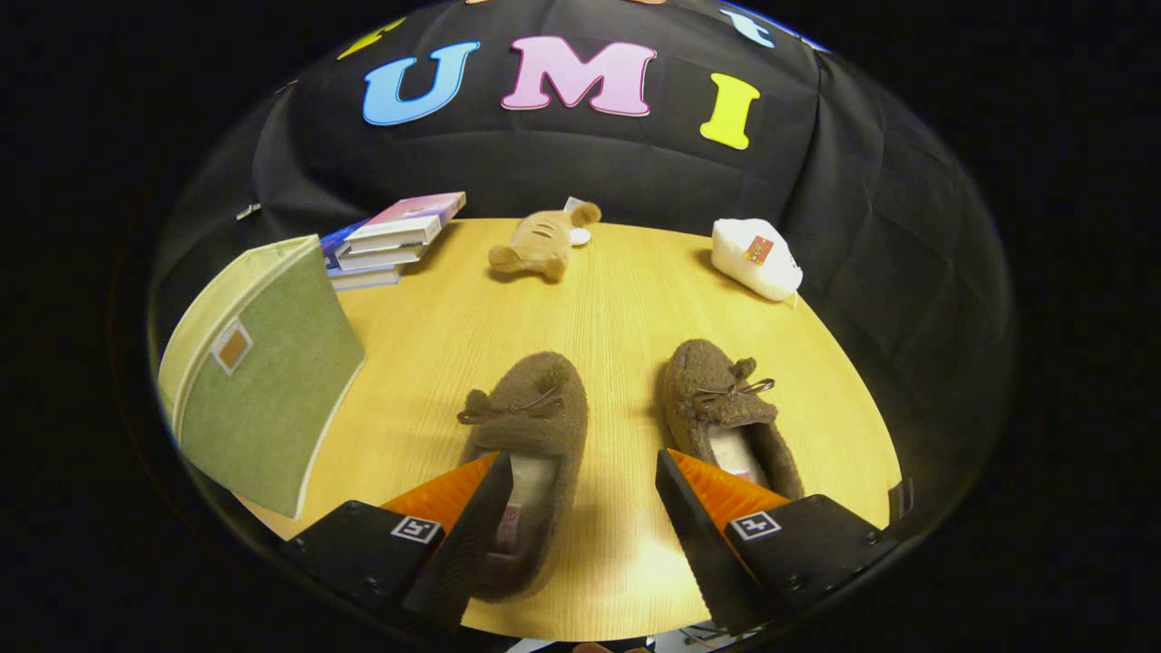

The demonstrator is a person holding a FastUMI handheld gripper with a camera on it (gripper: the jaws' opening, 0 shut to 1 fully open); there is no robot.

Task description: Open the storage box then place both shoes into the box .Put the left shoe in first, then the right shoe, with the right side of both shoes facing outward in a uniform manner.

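Two brown fuzzy slippers with small bows lie side by side on the wooden table (pixel 626 299), toes pointing away from me. The left shoe (pixel 531 417) runs under my left finger (pixel 458 517), which sits over its opening. The right shoe (pixel 726 408) lies just ahead of my right finger (pixel 717 526), its heel hidden behind it. My gripper (pixel 580 467) is open, with bare table between the fingertips. The green fabric storage box (pixel 263 381) with a cream rim stands to the left of the shoes, its lid closed.
A stack of books (pixel 390 240) sits beyond the box at the table's back left. A tan plush toy (pixel 540 243) lies at the back middle, and a white pouch (pixel 757 258) at the back right. The table's rounded edge curves close past the right shoe.
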